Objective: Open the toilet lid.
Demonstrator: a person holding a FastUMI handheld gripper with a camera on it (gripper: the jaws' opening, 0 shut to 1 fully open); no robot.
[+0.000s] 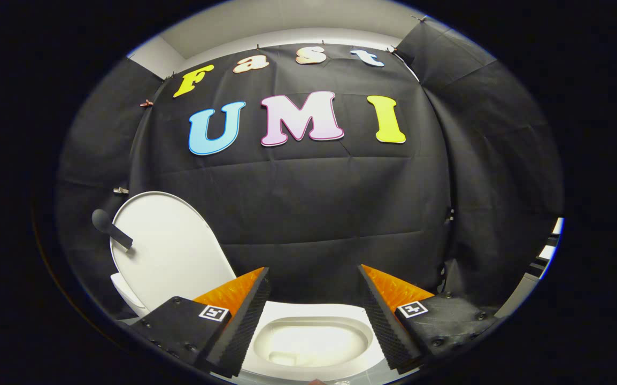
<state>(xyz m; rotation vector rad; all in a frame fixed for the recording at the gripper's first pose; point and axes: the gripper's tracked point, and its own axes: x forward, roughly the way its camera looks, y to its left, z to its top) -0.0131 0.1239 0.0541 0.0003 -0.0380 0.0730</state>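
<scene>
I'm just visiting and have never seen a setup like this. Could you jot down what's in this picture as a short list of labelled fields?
place: a booth walled with black cloth
main thing: a white toilet
lid: raised, standing upright beyond and to the side of the fingers
lid handle: a dark knobbed handle sticking out from the lid's edge
bowl: uncovered, seen between the fingers
tongs: open, fingers spread wide apart, holding nothing
task status: lid looks already opened
</scene>
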